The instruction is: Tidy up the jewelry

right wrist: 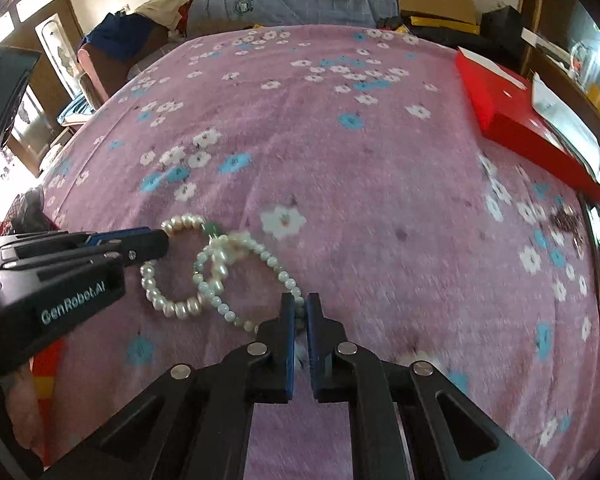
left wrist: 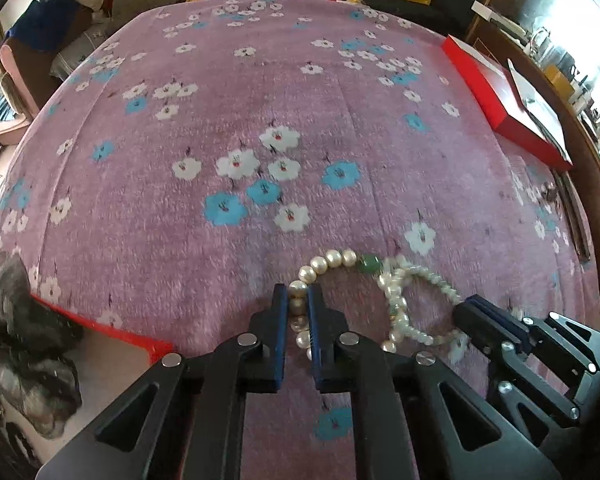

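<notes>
Two pearl bracelets lie tangled on a pink flowered blanket [left wrist: 260,100]. The large-pearl bracelet [left wrist: 332,259] has a green bead [left wrist: 370,264]; my left gripper [left wrist: 298,294] is shut on its pearls. The small-pearl bracelet [left wrist: 428,276] overlaps it on the right; my right gripper [left wrist: 466,304] is shut on its far side. In the right wrist view the right gripper [right wrist: 299,305] pinches the small-pearl bracelet [right wrist: 278,270], and the left gripper [right wrist: 162,240] holds the large-pearl bracelet [right wrist: 176,308] near the green bead [right wrist: 213,230].
A red box [left wrist: 496,96] with a white card on it lies at the blanket's right edge, also in the right wrist view [right wrist: 516,120]. A red tray edge [left wrist: 112,330] and a dark furry item [left wrist: 20,340] sit at the left. Dark beads [right wrist: 566,220] lie far right.
</notes>
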{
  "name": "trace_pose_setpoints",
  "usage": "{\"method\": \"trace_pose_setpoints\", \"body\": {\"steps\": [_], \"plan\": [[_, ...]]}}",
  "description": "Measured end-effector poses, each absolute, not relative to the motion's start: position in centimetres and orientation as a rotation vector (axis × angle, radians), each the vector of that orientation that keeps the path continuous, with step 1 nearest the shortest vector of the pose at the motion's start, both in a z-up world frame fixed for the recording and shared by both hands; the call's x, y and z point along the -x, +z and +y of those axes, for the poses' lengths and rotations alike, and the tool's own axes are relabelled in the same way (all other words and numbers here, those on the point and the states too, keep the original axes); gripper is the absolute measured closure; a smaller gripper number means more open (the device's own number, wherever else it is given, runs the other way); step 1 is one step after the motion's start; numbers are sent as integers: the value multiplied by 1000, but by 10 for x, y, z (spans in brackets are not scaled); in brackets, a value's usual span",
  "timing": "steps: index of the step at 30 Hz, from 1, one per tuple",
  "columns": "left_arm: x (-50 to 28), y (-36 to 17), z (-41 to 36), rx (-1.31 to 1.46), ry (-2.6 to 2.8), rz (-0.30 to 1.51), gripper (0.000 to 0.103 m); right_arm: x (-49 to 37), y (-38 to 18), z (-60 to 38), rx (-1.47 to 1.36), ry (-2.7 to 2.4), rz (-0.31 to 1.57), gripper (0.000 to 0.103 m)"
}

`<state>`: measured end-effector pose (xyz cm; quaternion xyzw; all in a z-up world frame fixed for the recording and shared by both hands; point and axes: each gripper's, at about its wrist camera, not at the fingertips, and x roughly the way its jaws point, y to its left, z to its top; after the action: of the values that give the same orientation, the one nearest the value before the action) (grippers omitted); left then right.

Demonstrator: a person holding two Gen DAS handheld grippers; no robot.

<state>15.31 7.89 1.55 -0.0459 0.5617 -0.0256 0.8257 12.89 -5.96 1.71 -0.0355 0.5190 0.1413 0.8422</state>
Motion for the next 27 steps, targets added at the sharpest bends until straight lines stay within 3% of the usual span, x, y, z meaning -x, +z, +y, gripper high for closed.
{"method": "trace_pose_setpoints", "body": {"steps": [27], "plan": [[-20, 26, 67, 205, -84, 1220, 94, -4, 17, -131, -42, 296, 1222, 98]]}}
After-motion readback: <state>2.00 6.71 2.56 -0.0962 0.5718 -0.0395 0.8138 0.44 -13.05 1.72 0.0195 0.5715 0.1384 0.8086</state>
